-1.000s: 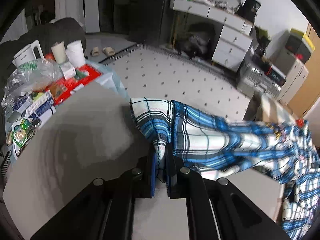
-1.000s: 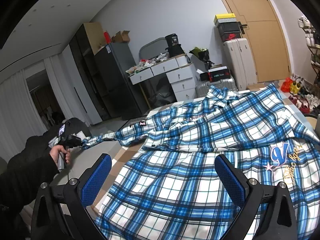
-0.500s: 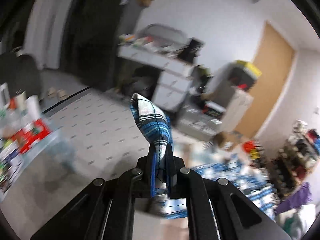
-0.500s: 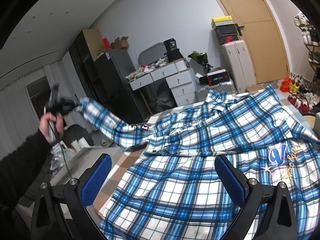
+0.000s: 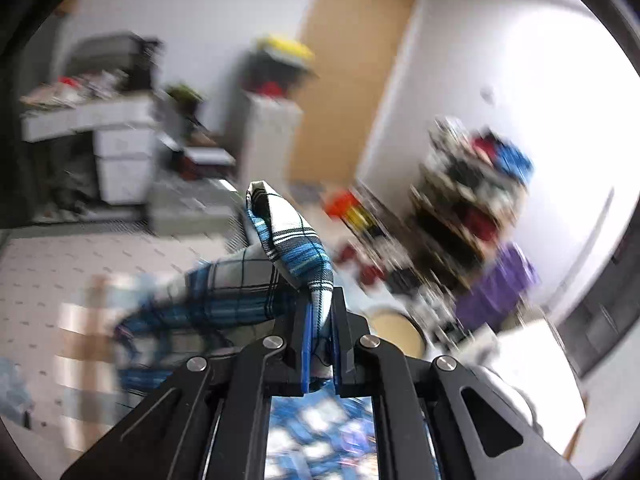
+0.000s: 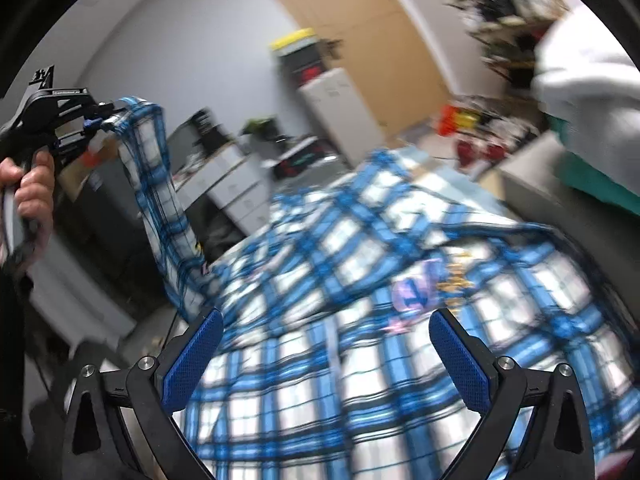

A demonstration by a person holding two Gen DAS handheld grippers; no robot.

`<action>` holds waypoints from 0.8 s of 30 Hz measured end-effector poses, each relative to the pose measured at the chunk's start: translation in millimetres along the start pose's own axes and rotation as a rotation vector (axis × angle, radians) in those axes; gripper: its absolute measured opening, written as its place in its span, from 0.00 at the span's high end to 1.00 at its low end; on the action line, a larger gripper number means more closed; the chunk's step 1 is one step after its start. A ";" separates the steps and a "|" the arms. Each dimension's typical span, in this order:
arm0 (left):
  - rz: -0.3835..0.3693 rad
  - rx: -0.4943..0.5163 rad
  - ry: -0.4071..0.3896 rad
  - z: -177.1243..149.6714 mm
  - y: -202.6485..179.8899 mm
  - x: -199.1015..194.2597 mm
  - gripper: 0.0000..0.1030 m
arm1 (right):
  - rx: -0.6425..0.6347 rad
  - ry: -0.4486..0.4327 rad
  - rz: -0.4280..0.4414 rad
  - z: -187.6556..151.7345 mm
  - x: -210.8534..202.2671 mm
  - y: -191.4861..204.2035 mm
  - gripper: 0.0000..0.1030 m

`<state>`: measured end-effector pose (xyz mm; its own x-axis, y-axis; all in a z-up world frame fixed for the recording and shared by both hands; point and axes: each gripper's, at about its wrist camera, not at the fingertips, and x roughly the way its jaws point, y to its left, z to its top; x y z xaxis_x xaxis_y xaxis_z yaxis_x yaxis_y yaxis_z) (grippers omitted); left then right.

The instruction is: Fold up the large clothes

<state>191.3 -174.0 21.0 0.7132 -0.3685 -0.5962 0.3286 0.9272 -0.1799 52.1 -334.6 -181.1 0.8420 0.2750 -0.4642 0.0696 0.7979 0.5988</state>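
Note:
A large blue, white and black plaid shirt (image 6: 360,280) lies spread on the table. My left gripper (image 5: 320,344) is shut on the cuff of its sleeve (image 5: 292,240) and holds it high in the air. In the right wrist view that gripper (image 6: 96,122) shows at the upper left, with the sleeve (image 6: 160,192) hanging from it down to the shirt body. My right gripper (image 6: 326,356) is open and empty, low over the near part of the shirt.
A white dresser (image 5: 116,152), stacked boxes (image 5: 276,80) and a wooden door (image 5: 352,80) stand behind. A cluttered shoe rack (image 5: 472,208) is on the right. A white and green bundle (image 6: 592,92) sits at the table's right side. Both views are motion-blurred.
My left gripper has lifted the sleeve off the table and swung it up and to the right. The right gripper has tilted and stayed open over the shirt.

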 end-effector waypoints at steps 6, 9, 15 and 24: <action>-0.087 -0.052 0.254 -63.3 -43.7 135.3 0.96 | 0.081 -0.034 -0.134 16.3 -3.6 -41.4 0.00; -0.116 -0.080 0.365 -87.0 -39.2 157.2 0.88 | 0.122 -0.005 -0.150 17.8 2.7 -53.7 0.00; -0.106 -0.009 0.323 -96.3 -18.0 114.7 0.33 | 0.145 0.027 -0.109 16.3 4.2 -53.8 0.00; 0.271 -0.110 0.388 -134.6 147.8 105.8 0.30 | 0.109 0.050 -0.069 8.8 9.3 -32.5 0.00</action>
<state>231.9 -66.9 -173.9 0.4738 -0.0795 -0.8770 0.0801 0.9957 -0.0470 62.4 -362.7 -199.1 0.8053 0.2500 -0.5375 0.1867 0.7536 0.6302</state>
